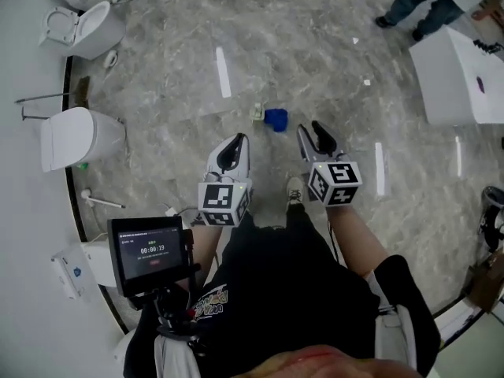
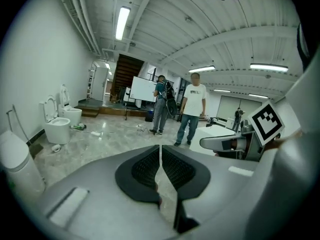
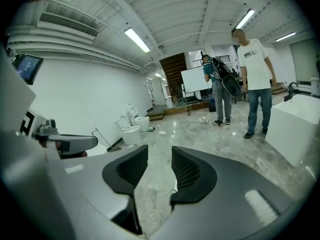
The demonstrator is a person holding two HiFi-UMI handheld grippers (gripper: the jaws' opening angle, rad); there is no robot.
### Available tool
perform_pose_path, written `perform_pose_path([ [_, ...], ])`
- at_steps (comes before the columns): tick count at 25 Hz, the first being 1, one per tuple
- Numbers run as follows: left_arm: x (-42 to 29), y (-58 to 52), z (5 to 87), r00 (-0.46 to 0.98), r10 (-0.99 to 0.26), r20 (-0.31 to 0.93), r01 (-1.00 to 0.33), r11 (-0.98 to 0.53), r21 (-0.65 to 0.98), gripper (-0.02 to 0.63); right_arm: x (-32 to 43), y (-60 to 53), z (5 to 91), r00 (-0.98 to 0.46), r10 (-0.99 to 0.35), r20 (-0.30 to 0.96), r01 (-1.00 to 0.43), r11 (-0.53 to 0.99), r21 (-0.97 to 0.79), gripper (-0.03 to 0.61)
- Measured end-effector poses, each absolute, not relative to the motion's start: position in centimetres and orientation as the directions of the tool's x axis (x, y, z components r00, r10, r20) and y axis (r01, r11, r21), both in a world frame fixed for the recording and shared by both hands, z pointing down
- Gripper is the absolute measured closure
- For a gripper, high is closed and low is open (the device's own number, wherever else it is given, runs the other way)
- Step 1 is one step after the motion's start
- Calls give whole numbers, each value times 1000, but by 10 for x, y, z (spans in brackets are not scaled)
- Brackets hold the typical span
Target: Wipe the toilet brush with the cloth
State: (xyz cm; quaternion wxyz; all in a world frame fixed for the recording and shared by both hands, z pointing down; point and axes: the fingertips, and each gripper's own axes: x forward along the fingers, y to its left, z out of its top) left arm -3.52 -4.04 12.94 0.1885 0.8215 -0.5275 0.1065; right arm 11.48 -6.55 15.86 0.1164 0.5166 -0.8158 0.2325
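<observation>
A crumpled blue cloth [image 1: 276,119] lies on the grey marble floor ahead of me. A white long-handled thing that may be the toilet brush [image 1: 101,201] lies on the floor by the left wall. I hold both grippers raised side by side, well above the floor and short of the cloth. My left gripper [image 1: 234,150] [image 2: 160,151] is shut, its black pads meeting with nothing between them. Bare floor shows through the gap of my open right gripper [image 1: 316,136] [image 3: 160,151].
White toilets [image 1: 90,28] [image 1: 75,136] stand along the left wall. A white block-shaped fixture [image 1: 453,77] is at the right. Two people [image 2: 192,111] [image 2: 161,104] stand farther down the room. A small scrap [image 1: 257,112] lies beside the cloth.
</observation>
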Motion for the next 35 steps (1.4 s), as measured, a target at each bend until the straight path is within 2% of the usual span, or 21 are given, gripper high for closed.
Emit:
perform_pose_path([
  [5, -23, 19, 105, 492, -821, 292, -871, -463, 166, 597, 97, -10, 114, -463, -824, 328, -879, 378, -291, 425],
  [8, -20, 39, 79, 489, -822, 291, -872, -453, 187, 598, 89, 15, 83, -490, -820, 296, -863, 410, -294, 425],
  [12, -1, 22, 49, 473, -835, 282, -880, -432, 198, 598, 97, 7, 50, -530, -803, 272, -842, 462, -277, 425],
  [16, 16, -15, 32, 511, -835, 205, -860, -495, 126, 598, 96, -16, 37, -526, -822, 219, -845, 476, -243, 425],
  [21, -2, 0, 47, 460, -853, 245, -888, -438, 142, 601, 87, -7, 48, -540, -807, 236, -836, 483, -262, 425],
  [27, -19, -17, 40, 409, -891, 197, -911, -385, 149, 601, 91, -14, 52, -521, -822, 230, -848, 465, -255, 426],
  [35, -6, -4, 51, 457, -860, 225, -889, -437, 135, 614, 76, -16, 61, -550, -798, 244, -830, 492, -262, 428],
])
